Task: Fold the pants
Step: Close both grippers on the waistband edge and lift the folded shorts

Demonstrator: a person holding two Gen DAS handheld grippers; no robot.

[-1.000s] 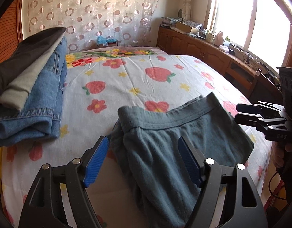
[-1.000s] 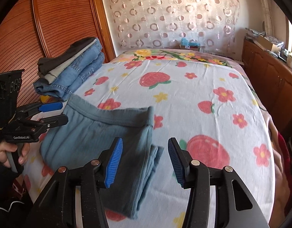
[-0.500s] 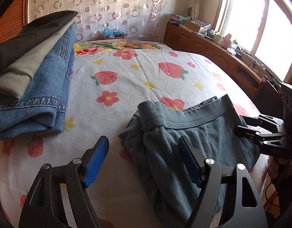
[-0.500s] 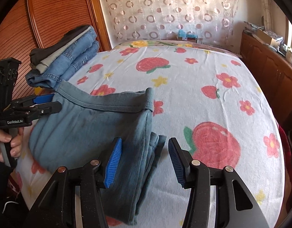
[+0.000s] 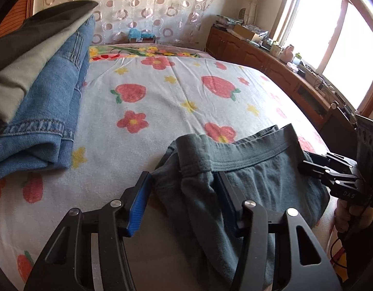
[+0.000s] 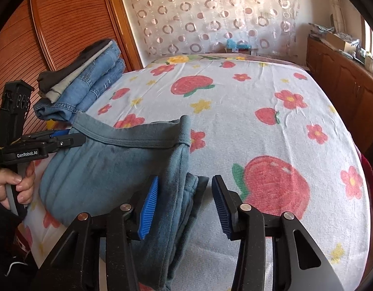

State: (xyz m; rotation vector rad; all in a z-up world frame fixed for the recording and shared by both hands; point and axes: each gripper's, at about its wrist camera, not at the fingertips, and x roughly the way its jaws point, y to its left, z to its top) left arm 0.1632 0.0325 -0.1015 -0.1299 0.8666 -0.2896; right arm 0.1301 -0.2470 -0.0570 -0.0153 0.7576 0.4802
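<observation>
Grey-blue folded pants (image 5: 259, 179) lie at the near edge of the bed, waistband facing away. My left gripper (image 5: 184, 194) straddles their left edge. Its jaws are closing, bunched fabric fills most of the gap, and the pads are not clamped. My right gripper (image 6: 186, 201) straddles the right folded edge of the pants (image 6: 109, 169). Its jaws are closing too, the cloth lies against the left pad, and a gap remains at the right pad. Each view shows the other gripper beside the pants, the right gripper (image 5: 305, 162) and the left gripper (image 6: 79, 138).
A stack of folded jeans and other clothes (image 5: 41, 111) sits on the bed's left side (image 6: 89, 87). The strawberry-print sheet (image 6: 259, 97) stretches beyond the pants. Wooden cabinets (image 5: 259, 53) line the right wall, and a wardrobe (image 6: 65, 24) stands at the left. A hand (image 6: 7, 181) grips the left tool.
Both pairs of jaws have narrowed. The left gripper came forward and lower, so the pants' left edge now sits between its pads instead of over its right finger. The right gripper barely moved.
</observation>
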